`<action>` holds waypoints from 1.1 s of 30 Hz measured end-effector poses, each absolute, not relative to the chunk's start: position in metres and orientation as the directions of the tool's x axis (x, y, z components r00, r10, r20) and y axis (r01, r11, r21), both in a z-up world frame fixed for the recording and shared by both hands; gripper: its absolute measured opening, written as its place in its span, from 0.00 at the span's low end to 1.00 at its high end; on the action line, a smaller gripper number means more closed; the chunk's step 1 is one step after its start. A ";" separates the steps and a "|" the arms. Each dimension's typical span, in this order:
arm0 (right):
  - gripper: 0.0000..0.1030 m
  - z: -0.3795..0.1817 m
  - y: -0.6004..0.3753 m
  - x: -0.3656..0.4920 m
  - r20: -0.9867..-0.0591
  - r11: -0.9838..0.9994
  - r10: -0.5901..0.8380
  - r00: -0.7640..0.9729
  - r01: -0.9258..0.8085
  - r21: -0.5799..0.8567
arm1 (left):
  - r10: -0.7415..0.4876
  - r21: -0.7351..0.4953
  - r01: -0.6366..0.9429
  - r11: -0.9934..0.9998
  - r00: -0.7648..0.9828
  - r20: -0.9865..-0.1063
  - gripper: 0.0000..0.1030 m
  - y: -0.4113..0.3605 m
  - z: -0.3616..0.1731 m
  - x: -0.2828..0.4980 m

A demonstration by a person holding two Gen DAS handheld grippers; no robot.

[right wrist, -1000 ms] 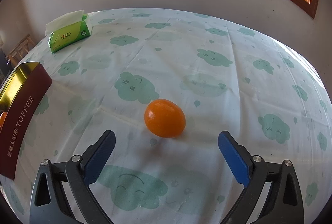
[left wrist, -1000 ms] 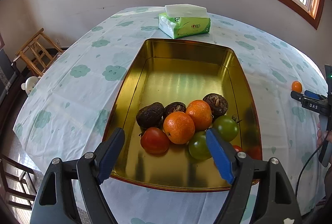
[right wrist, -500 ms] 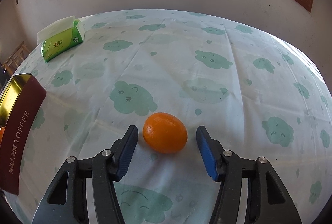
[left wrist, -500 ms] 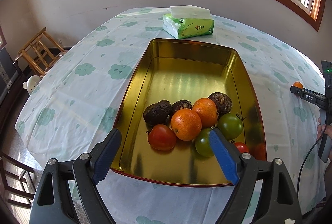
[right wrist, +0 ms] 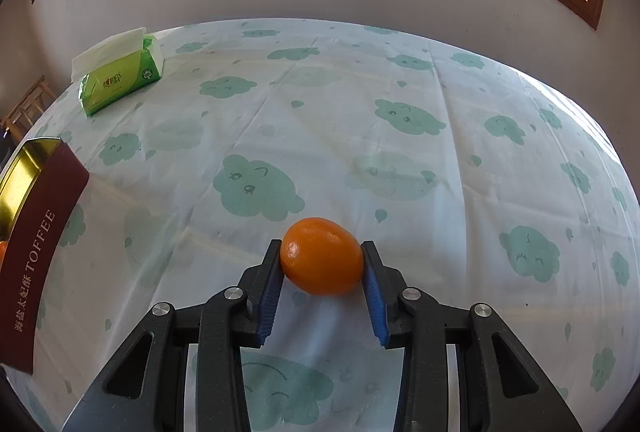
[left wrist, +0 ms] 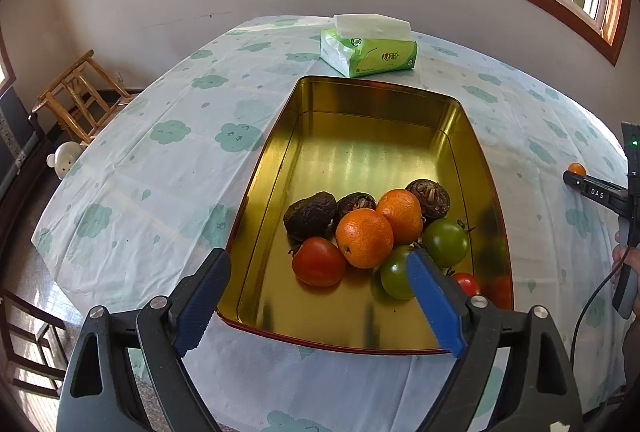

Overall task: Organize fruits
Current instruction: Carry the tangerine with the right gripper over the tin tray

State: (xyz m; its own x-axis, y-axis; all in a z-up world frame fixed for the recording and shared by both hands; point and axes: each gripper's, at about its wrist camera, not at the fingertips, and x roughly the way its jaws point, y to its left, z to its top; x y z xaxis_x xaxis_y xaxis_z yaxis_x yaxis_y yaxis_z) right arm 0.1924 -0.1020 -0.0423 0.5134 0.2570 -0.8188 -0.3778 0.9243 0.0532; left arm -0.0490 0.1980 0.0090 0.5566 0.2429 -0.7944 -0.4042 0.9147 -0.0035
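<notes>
A gold tin (left wrist: 360, 144) holds two oranges (left wrist: 364, 238), a red tomato (left wrist: 318, 262), green tomatoes (left wrist: 446, 242) and dark brown fruits (left wrist: 310, 216) at its near end. My left gripper (left wrist: 316, 256) hovers over the tin's near rim. Its jaws are opening and grip nothing. In the right wrist view a loose orange (right wrist: 322, 256) lies on the cloud-print tablecloth. My right gripper (right wrist: 322, 246) is closing on it, both blue pads (right wrist: 272, 280) pressed against its sides. The left wrist view shows that orange (left wrist: 577, 168) small at the far right.
A green tissue pack (left wrist: 368, 50) lies beyond the tin and shows far left in the right wrist view (right wrist: 116, 80). The tin's dark red side (right wrist: 36, 232) stands left of the orange. A wooden chair (left wrist: 80, 96) stands off the table's left edge.
The right jaws came in from wide open until they touch the orange on both sides. The left jaws spread a little wider and the tin sits slightly farther off.
</notes>
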 end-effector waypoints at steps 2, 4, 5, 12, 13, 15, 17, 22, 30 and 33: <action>0.38 -0.040 -0.102 0.189 -0.816 0.923 0.260 0.516 -0.381 0.053 | 0.242 -0.008 -0.407 0.914 0.558 -0.794 0.86 0.198 0.010 -0.050; 0.38 -0.037 -0.102 0.186 -0.813 0.920 0.269 0.516 -0.387 0.059 | 0.239 -0.013 -0.408 0.913 0.560 -0.793 0.86 0.198 0.011 -0.051; 0.38 -0.035 -0.101 0.184 -0.811 0.918 0.275 0.517 -0.392 0.061 | 0.237 -0.016 -0.408 0.913 0.561 -0.793 0.87 0.198 0.011 -0.052; 0.37 -0.010 -0.084 0.156 -0.786 0.884 0.344 0.515 -0.459 0.086 | 0.229 -0.037 -0.424 0.905 0.558 -0.798 0.87 0.203 0.013 -0.058; 0.37 -0.005 -0.079 0.151 -0.781 0.876 0.359 0.512 -0.474 0.092 | 0.231 -0.037 -0.428 0.903 0.556 -0.799 0.87 0.204 0.013 -0.058; 0.37 0.005 -0.068 0.141 -0.769 0.857 0.390 0.507 -0.505 0.103 | 0.236 -0.036 -0.435 0.900 0.555 -0.797 0.87 0.206 0.014 -0.062; 0.37 0.015 -0.053 0.130 -0.756 0.833 0.423 0.500 -0.543 0.107 | 0.240 -0.039 -0.443 0.896 0.557 -0.795 0.87 0.208 0.014 -0.065; 0.37 0.035 -0.012 0.100 -0.729 0.754 0.512 0.454 -0.645 0.129 | 0.257 -0.043 -0.472 0.880 0.551 -0.794 0.87 0.218 0.016 -0.074; 0.37 0.040 0.055 0.057 -0.723 0.628 0.598 0.347 -0.762 0.154 | 0.276 -0.040 -0.504 0.863 0.536 -0.798 0.87 0.231 0.016 -0.086; 0.37 0.037 0.074 0.044 -0.732 0.599 0.603 0.317 -0.786 0.153 | 0.281 -0.040 -0.514 0.857 0.531 -0.799 0.87 0.236 0.015 -0.090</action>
